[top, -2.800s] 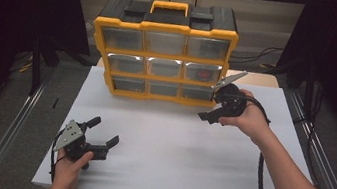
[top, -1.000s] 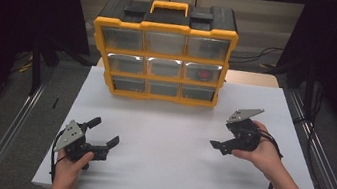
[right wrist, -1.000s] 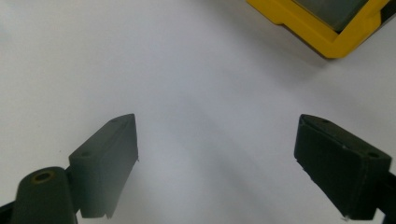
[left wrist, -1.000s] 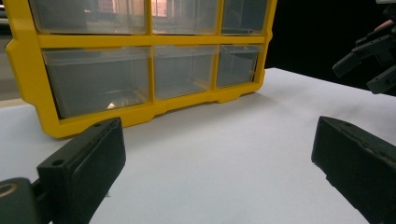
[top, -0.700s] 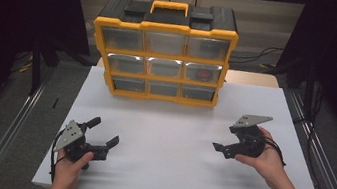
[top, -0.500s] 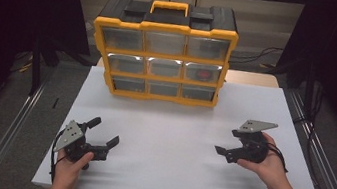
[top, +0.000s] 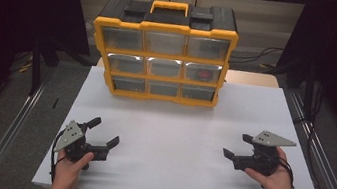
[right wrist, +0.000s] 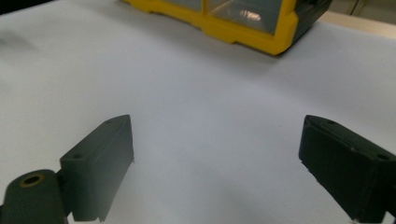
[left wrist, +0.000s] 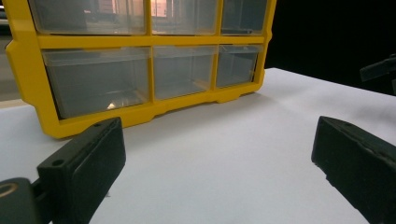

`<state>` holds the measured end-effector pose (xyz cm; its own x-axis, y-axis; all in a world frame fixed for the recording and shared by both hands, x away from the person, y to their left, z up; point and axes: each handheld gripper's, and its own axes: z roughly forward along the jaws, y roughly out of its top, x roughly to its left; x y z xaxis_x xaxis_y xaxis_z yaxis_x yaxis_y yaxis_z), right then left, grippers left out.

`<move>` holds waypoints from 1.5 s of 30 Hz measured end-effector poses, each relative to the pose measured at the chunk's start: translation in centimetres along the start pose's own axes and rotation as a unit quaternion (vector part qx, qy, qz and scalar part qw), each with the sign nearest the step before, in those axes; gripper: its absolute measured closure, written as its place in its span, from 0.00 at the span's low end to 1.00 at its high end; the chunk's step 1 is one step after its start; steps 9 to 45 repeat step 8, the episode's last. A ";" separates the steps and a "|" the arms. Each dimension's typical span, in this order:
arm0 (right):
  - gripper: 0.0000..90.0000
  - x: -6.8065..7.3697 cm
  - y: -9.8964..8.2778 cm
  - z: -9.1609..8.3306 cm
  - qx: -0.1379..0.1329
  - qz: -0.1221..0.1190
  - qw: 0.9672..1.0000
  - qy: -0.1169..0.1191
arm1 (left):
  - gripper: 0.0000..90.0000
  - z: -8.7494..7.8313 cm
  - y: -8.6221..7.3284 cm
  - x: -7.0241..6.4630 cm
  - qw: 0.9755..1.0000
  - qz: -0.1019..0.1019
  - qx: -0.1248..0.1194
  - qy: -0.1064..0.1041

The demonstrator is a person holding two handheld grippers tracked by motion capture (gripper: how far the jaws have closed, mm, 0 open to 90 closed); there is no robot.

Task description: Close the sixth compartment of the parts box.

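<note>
1. We hold the left gripper [top: 99,141] low at the lower left of the high view, jaws wide apart and empty.
2. The right gripper [top: 238,146] sits at the lower right, jaws likewise spread with nothing between them.
3. The organizer [top: 163,50] stands upright at the upper centre, all drawers shut; one middle-row drawer on the right holds something red.
4. We judge this a resting pose; a good next reach goes straight at one drawer front, jaws level.
5. The white table [top: 177,126] is bare between us and the organizer; dark curtains flank both sides.

Upright yellow drawer organizer [top: 162,53], table's far edge
</note>
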<state>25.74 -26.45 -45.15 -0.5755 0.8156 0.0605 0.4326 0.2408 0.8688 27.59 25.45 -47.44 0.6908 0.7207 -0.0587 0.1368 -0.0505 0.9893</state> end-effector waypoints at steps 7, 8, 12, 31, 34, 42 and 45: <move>0.09 0.0 -1.7 -1.3 -0.063 0.037 0.997 -0.017 | 0.03 0.0 0.1 0.1 1.000 0.001 -0.004 0.003; 0.09 0.0 -1.9 -1.4 -0.065 0.034 0.997 -0.018 | 0.03 0.0 0.1 0.0 1.000 -0.001 -0.005 0.001; 0.09 0.0 -1.9 -1.4 -0.065 0.034 0.997 -0.018 | 0.03 0.0 0.1 0.0 1.000 -0.001 -0.005 0.001; 0.09 0.0 -1.9 -1.4 -0.065 0.034 0.997 -0.018 | 0.03 0.0 0.1 0.0 1.000 -0.001 -0.005 0.001; 0.09 0.0 -1.9 -1.4 -0.065 0.034 0.997 -0.018 | 0.03 0.0 0.1 0.0 1.000 -0.001 -0.005 0.001; 0.09 0.0 -1.9 -1.4 -0.065 0.034 0.997 -0.018 | 0.03 0.0 0.1 0.0 1.000 -0.001 -0.005 0.001; 0.09 0.0 -1.9 -1.4 -0.065 0.034 0.997 -0.018 | 0.03 0.0 0.1 0.0 1.000 -0.001 -0.005 0.001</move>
